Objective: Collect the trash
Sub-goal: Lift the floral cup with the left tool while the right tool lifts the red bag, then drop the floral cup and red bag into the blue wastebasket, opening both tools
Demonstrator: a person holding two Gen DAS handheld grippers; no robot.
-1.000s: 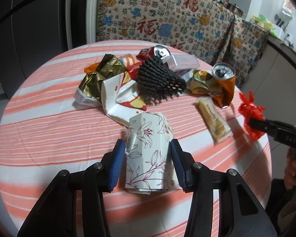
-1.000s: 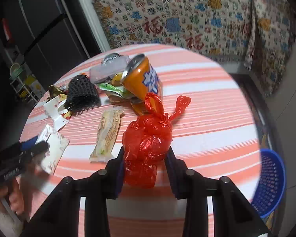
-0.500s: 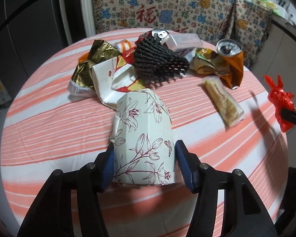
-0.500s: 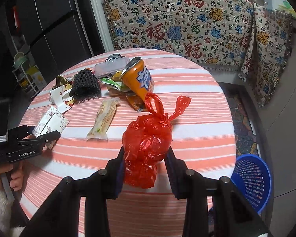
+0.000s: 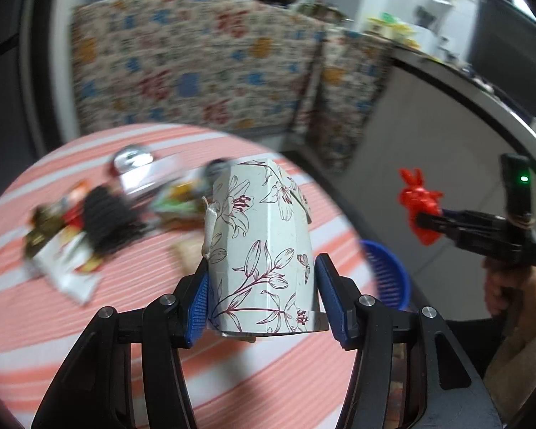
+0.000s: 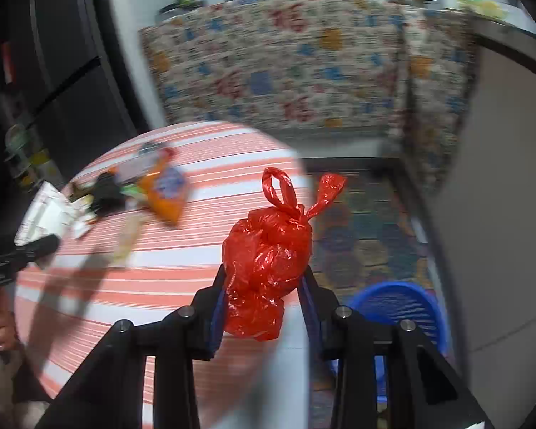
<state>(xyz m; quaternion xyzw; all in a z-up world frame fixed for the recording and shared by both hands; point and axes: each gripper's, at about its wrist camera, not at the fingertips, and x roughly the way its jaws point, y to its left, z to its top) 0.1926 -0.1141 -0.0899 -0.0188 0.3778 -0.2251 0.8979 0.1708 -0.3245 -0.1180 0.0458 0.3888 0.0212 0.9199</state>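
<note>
A white paper carton with a purple flower print [image 5: 257,236] is held off the striped round table [image 5: 53,321], with my left gripper [image 5: 262,275] shut on its lower sides. A knotted red plastic bag [image 6: 268,250] hangs in the air past the table's edge, with my right gripper [image 6: 264,282] shut on it. The left wrist view shows that bag [image 5: 416,196] and the right gripper [image 5: 425,220] at the far right, held by a hand. A blue basket [image 6: 400,307] stands on the floor below and to the right of the bag.
Blurred trash lies on the table: a black foam net [image 5: 103,221], a silver can top [image 5: 132,161], an orange can [image 6: 164,193] and wrappers. A patterned cloth [image 5: 196,71] covers furniture behind the table. The blue basket [image 5: 386,275] sits beside the table's right edge, by a grey wall.
Both grippers rose and swung right with their loads. The carton left the tabletop. The red bag moved past the table's edge, and the blue basket came into the left wrist view.
</note>
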